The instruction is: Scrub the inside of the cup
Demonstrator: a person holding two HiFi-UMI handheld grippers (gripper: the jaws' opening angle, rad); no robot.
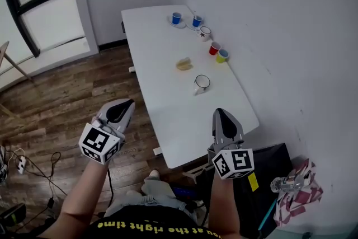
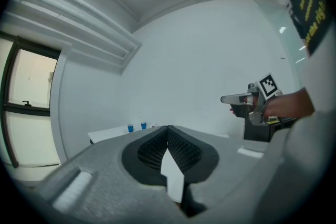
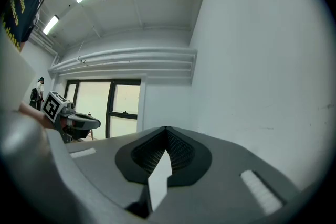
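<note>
On the left, a brown wood-plank floor (image 1: 56, 103). Above it, just off the near left edge of the tabletop, the grey left gripper (image 1: 124, 106) with its marker cube; its fingers (image 2: 184, 152) are clenched together with nothing between them.

A white rectangular tabletop (image 1: 162, 53) carries:
- At its far end, a blue cup (image 1: 177, 18) on a white saucer (image 1: 171, 23).
- Mid-table, a yellowish sponge (image 1: 184, 65).
- A second blue cup (image 1: 197, 20).
- Just beside the sponge and nearer the person, the white cup (image 1: 201, 84) with a dark rim, its mouth facing the camera. It lies well apart from both grippers.
- A small white cup (image 1: 205, 32), a red cup (image 1: 214, 48) and a yellow cup (image 1: 222, 55).

Over the near right corner, the grey right gripper (image 1: 224, 116), fingers (image 3: 181, 152) clenched and empty. At far right, a clear plastic bottle (image 1: 285, 182) lies against a red-and-white checked cloth (image 1: 305, 196).
</note>
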